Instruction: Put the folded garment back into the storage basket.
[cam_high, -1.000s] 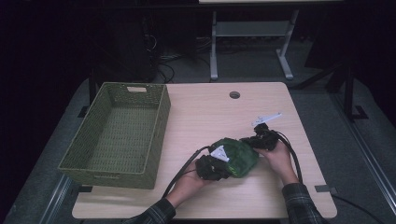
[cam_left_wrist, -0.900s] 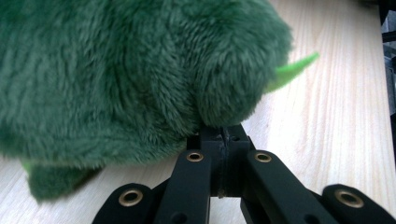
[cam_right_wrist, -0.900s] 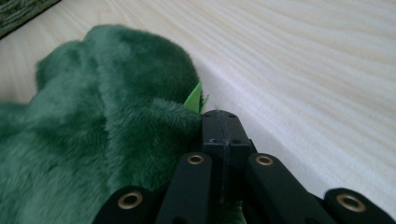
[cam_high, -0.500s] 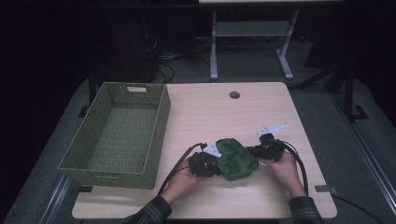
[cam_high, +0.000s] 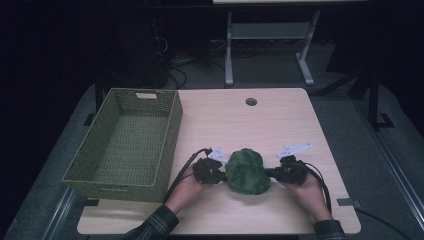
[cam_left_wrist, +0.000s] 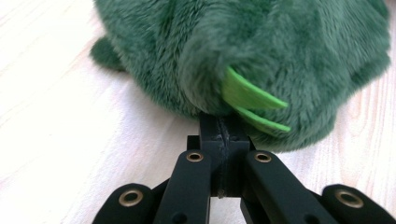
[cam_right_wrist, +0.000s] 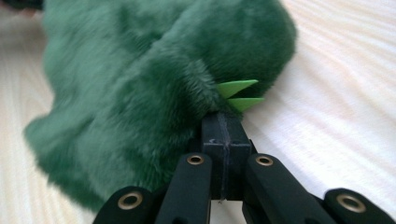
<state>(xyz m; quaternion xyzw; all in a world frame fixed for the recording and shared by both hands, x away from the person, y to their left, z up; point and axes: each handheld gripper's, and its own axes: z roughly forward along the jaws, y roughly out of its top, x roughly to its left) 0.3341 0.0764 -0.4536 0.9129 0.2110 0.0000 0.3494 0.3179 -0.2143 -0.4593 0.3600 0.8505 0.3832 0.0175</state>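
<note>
Near the table's (cam_high: 280, 115) front edge, the left gripper (cam_high: 216, 172) and right gripper (cam_high: 272, 173) each had jaws clamped on fur of the green plush toy (cam_high: 246, 171), which lay between them. Its long axis ran roughly front to back. Farther left stood the green basket (cam_high: 165, 150).
</note>
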